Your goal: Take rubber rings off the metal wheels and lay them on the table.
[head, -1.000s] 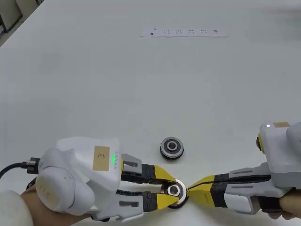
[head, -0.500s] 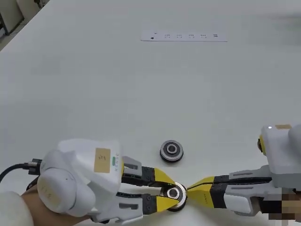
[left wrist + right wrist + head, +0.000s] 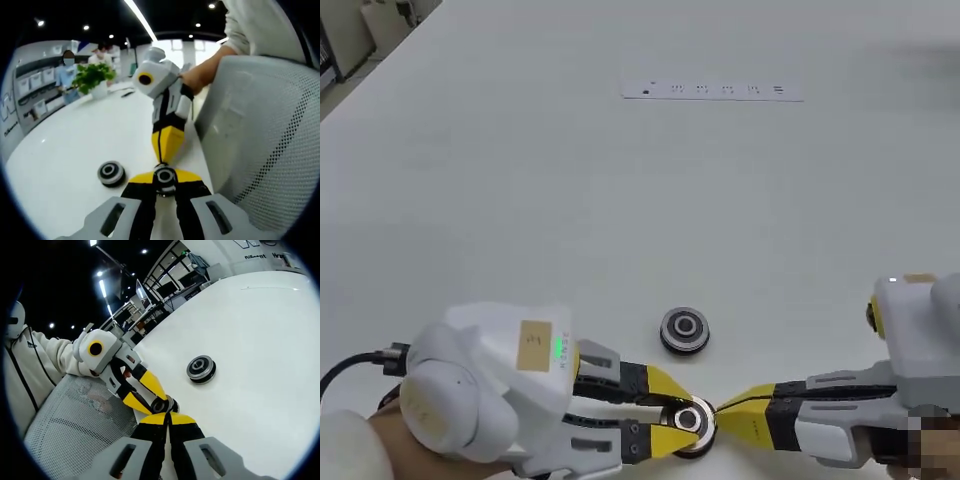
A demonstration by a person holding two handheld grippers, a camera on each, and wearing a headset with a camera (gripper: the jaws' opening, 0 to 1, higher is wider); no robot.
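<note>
A small metal wheel (image 3: pixel 691 420) with a black rubber ring sits between the yellow fingertips of my left gripper (image 3: pixel 686 422), which is shut on it just above the table's near edge. The same wheel (image 3: pixel 164 177) shows between the left gripper's own jaws. My right gripper (image 3: pixel 722 408) comes in from the right with its jaws pressed together at the wheel's rim, apparently pinching the ring. In the right gripper view its tips (image 3: pixel 170 413) meet the wheel (image 3: pixel 160 405). A second wheel (image 3: pixel 684 330) with its ring on lies flat on the table just beyond.
A white power strip (image 3: pixel 712 90) lies at the far side of the white table (image 3: pixel 520 200). A grey mesh chair (image 3: pixel 260 140) stands close behind the table's near edge. People and a potted plant (image 3: pixel 92 77) are far off.
The camera has tilted, so everything sits slightly lower in the picture. Both grippers stay joined at the held wheel; the second wheel has not moved.
</note>
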